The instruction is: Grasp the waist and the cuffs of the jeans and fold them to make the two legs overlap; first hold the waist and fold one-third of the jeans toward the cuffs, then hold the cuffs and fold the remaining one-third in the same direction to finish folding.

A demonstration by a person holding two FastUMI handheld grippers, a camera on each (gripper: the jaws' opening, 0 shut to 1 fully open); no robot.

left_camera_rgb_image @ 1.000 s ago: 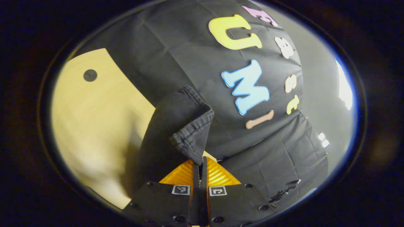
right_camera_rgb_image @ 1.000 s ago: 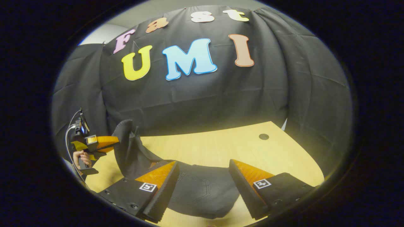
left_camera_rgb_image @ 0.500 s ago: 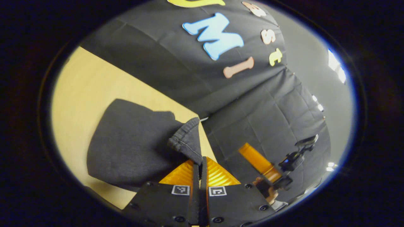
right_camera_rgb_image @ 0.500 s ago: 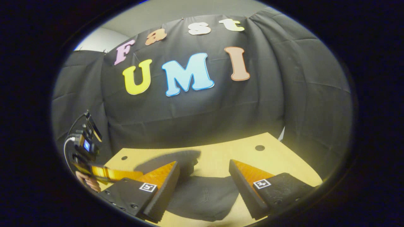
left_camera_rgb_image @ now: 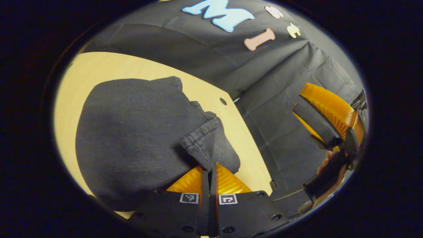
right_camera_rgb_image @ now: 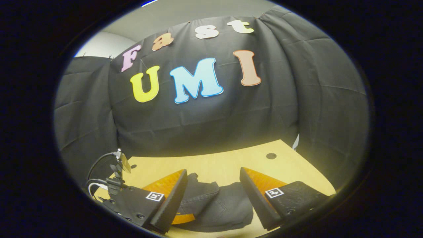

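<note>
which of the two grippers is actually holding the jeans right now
The left gripper: its fingers are pressed together on a hemmed edge of the jeans. The right gripper hangs above them with its fingers spread wide, gripping nothing.

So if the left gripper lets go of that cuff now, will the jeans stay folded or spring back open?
Probably they stay. The jeans look limp: they drape in a soft rounded mound on the table. The cuff in the left gripper has a thick stitched hem, so it may sit slightly raised. Denim should not slide much.
</note>
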